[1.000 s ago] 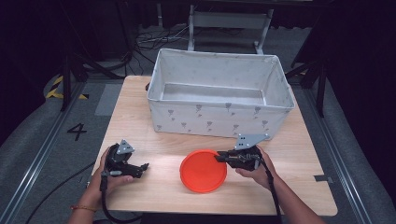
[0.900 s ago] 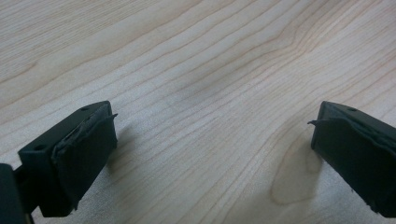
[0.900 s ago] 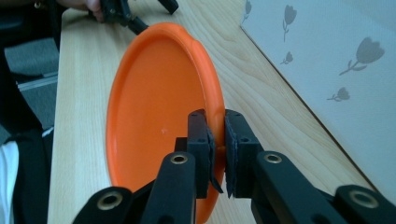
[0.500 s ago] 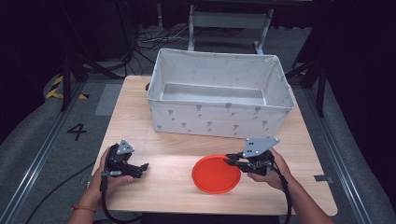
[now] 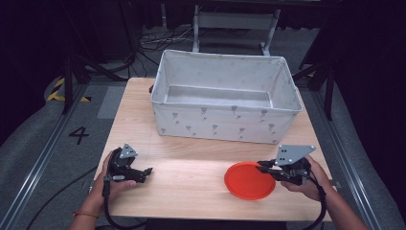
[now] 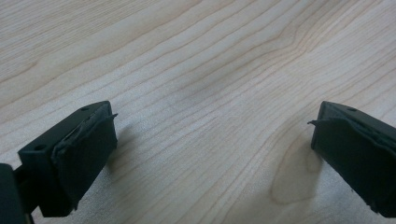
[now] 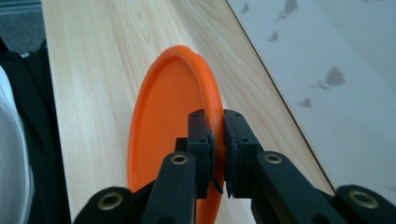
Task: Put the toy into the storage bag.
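High view: orange plate [image 5: 250, 180] dragged to lower right, clenched in right tool [image 5: 266, 168]; left tool [image 5: 145, 172] released, idle.

A light wooden table [image 5: 191, 175] is seen on a grey floor [image 5: 28, 139]. A black number 4 [image 5: 79, 135] is painted on the floor left of the table, near yellow-and-black hazard tape [image 5: 60, 90]. Beyond the table, dark cables [image 5: 153, 40] are strewn beside a grey metal stand [image 5: 234, 21].
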`<control>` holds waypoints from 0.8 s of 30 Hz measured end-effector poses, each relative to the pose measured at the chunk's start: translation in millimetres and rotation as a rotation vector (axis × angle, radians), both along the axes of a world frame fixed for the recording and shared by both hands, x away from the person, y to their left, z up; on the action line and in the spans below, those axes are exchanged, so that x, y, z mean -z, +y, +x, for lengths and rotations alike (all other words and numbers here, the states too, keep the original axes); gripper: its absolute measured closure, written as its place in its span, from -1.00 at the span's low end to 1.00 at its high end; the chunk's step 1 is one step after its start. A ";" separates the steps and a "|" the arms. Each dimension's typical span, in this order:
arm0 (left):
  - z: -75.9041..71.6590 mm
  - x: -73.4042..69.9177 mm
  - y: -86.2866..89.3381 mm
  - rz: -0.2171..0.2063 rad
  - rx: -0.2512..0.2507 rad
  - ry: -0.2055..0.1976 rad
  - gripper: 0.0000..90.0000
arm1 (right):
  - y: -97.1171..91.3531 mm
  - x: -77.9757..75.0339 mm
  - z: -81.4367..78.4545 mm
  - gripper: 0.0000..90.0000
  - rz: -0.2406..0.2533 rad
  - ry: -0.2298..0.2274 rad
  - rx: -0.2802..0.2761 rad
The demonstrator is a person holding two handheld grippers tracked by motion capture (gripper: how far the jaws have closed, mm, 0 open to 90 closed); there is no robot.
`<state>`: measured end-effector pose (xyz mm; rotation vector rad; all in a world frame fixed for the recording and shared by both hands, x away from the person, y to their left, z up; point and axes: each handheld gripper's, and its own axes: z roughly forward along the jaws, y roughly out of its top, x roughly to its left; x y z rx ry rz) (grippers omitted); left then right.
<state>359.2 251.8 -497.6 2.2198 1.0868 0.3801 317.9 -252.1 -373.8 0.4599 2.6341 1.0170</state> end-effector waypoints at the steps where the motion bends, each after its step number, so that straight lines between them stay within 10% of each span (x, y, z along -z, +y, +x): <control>1: 0.0 0.0 0.0 0.000 0.000 0.000 -0.99 | -3.7 -2.7 0.2 0.84 -0.007 -0.002 0.004; 24: -0.3 0.0 -0.1 0.000 -0.004 0.002 -0.99 | -39.7 -107.8 6.5 0.84 0.012 -0.169 0.068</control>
